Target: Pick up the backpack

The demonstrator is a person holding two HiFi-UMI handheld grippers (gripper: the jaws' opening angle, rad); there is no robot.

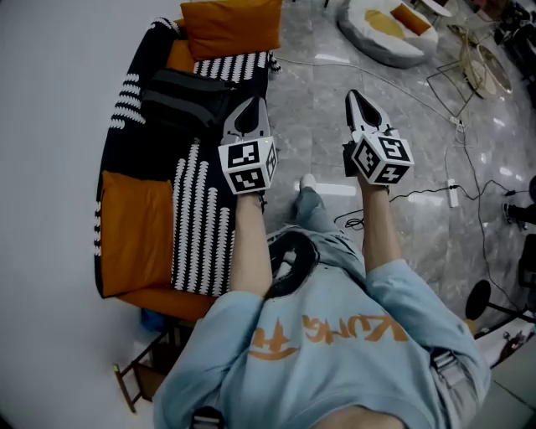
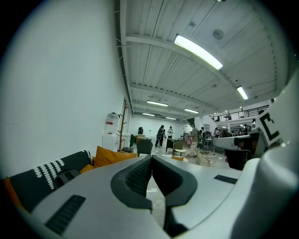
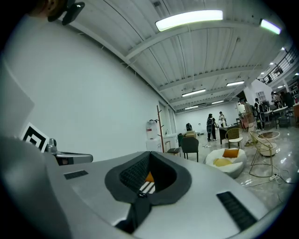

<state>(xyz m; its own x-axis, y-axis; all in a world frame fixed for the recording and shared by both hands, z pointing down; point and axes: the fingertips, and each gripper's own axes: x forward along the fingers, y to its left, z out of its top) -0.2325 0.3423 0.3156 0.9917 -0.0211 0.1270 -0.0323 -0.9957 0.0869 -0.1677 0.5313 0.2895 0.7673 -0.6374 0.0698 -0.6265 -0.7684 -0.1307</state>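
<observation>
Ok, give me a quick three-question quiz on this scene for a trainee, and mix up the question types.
1. True or false: the backpack lies on the sofa, with neither gripper holding it.
2. Multiple choice: the left gripper is A) open, B) shut with nothing in it, C) shut on a strap.
3. Fill in: the cushion at the sofa's far end is ____ in colour.

Key: 1 true; 2 B; 3 orange.

Backpack (image 1: 180, 99) partly behind left gripper (image 1: 256, 105)
</observation>
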